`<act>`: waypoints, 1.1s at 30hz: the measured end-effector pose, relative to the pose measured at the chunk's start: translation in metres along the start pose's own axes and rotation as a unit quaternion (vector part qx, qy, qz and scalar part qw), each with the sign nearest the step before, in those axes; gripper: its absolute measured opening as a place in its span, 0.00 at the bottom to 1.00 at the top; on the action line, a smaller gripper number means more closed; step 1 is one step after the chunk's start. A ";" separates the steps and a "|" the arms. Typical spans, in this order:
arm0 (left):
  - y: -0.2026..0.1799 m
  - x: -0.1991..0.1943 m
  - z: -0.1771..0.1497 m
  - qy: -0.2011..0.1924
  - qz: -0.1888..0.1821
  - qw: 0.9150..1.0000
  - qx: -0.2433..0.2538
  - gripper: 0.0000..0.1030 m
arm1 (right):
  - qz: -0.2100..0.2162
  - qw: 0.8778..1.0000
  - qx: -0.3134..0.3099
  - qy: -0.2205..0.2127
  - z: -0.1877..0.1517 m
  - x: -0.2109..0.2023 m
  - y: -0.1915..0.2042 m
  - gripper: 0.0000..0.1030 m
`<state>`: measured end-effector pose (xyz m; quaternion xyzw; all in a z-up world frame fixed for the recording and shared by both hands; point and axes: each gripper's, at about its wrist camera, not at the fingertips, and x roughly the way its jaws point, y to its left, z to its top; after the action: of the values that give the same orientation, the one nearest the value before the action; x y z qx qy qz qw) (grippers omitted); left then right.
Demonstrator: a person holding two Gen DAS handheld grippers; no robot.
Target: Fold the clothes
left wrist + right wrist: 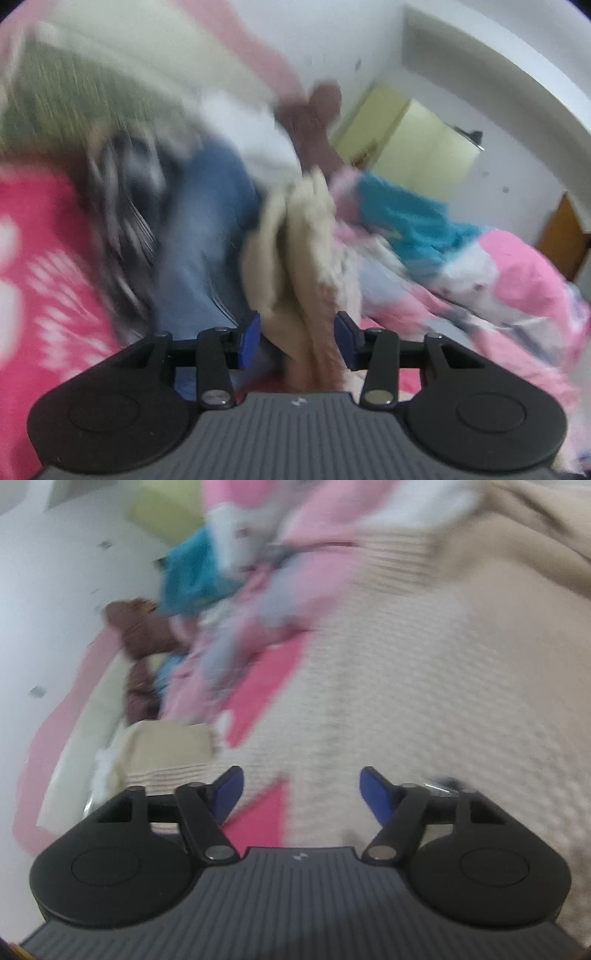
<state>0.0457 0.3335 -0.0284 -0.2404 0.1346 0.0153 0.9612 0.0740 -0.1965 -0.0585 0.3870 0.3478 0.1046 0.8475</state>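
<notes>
— Left gripper (297, 338): clamped on a bunched beige garment (295, 236), lifted over the bed. Jeans (207, 229) and a striped piece (122, 206) behind, teal cloth (399, 214) off right.

— Right gripper (301, 794): spread wide, holding nothing, above beige knit (424, 686) lying across pink bedding (266, 679). Brown cloth (144, 631) by the wall. Heavy blur.

L tongs (298, 338) clamped, R tongs (302, 794) agape

Both wrist views low, close over bed; share teal cloth (406, 218).
</notes>
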 end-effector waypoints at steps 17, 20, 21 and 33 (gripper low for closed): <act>-0.179 0.194 -0.088 0.207 -0.053 0.965 0.155 0.03 | 0.114 0.989 -0.003 -0.094 -0.048 -0.005 -0.085 0.23; -0.169 0.186 -0.085 0.196 -0.030 0.965 0.171 0.03 | 0.123 0.988 0.000 -0.094 -0.046 -0.006 -0.087 0.24; -0.166 0.184 -0.084 0.193 -0.023 0.965 0.177 0.03 | 0.125 0.988 0.000 -0.093 -0.045 -0.007 -0.087 0.25; -0.126 0.152 -0.073 0.148 0.066 0.957 0.240 0.17 | 0.126 0.988 0.003 -0.091 -0.044 -0.007 -0.088 0.25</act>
<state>0.1858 0.1831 -0.0731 0.0068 0.2903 0.0103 0.9568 0.0313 -0.2335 -0.1396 0.4383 0.2179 0.1735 0.8546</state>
